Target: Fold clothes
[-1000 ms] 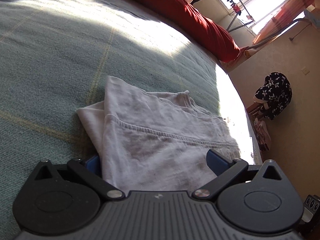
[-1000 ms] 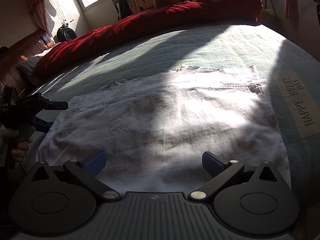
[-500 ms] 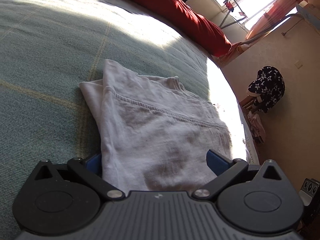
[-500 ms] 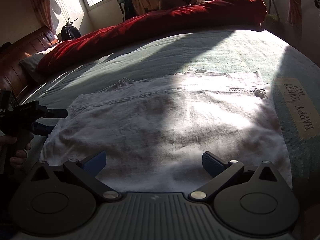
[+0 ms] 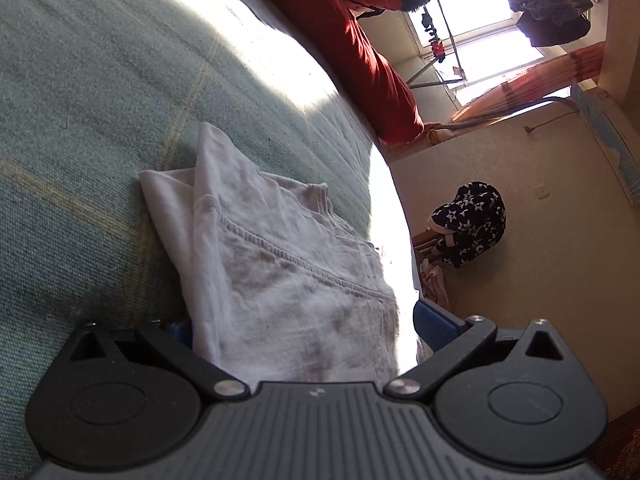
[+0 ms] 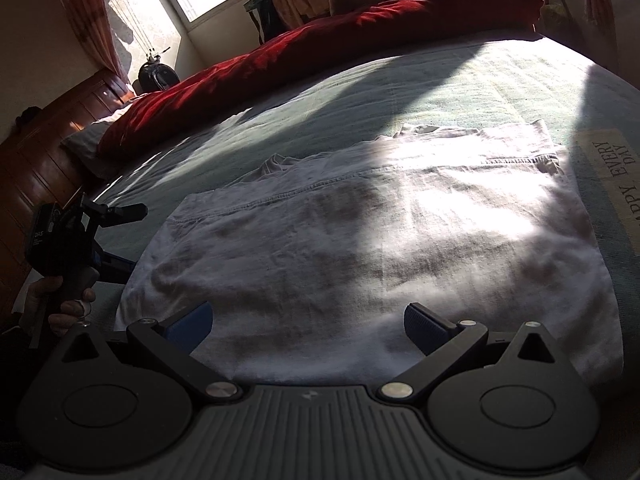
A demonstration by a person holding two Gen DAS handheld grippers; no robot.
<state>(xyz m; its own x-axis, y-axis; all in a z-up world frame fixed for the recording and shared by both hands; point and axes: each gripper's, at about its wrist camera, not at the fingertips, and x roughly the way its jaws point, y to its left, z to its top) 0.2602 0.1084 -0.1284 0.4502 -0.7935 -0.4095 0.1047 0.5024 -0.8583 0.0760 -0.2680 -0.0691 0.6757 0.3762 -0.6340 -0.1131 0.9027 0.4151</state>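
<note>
White shirt lies flat between both grippers' wide-spread fingers.

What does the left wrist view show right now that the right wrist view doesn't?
Only the left wrist view shows the star-print garment by the wall. Only the right wrist view shows the left gripper from outside, open at the shirt's side edge, and the "HAPPY EVERY DAY" label. Both show the white shirt flat on the green bedspread, the red duvet, and open jaws.
</note>
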